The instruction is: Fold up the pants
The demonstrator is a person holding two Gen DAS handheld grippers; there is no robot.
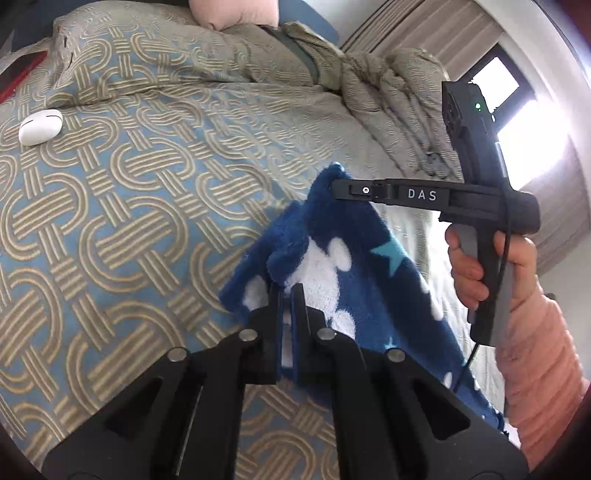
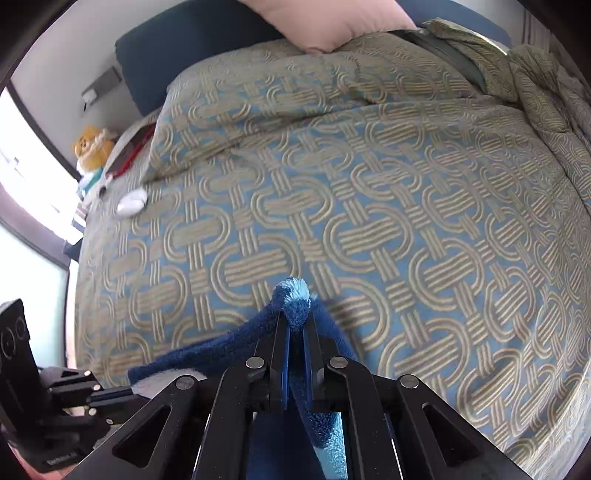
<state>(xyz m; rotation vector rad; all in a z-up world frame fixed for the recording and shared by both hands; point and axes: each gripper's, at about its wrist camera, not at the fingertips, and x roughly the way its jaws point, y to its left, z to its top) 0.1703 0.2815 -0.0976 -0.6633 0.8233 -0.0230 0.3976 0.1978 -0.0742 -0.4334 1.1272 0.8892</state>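
Observation:
The pants (image 1: 347, 258) are dark blue fleece with white spots and a light blue star. They hang in the air above the bed, held by both grippers. My left gripper (image 1: 287, 291) is shut on one edge of the fabric. My right gripper (image 2: 295, 321) is shut on another edge, where a light blue tuft of the pants (image 2: 295, 295) sticks out past the fingertips. In the left wrist view the right gripper (image 1: 340, 188) shows from the side, clamped on the top of the fabric, held by a hand in a pink sleeve. The left gripper (image 2: 122, 397) shows at the lower left of the right wrist view.
The bed is covered by a blue and tan patterned quilt (image 1: 129, 221) with a matching pillow (image 2: 277, 103). A small white case (image 1: 40, 126) lies on the quilt near the pillow. A crumpled blanket (image 1: 388, 85) lies at the far right. A pink pillow (image 2: 332, 22) and a headboard are behind.

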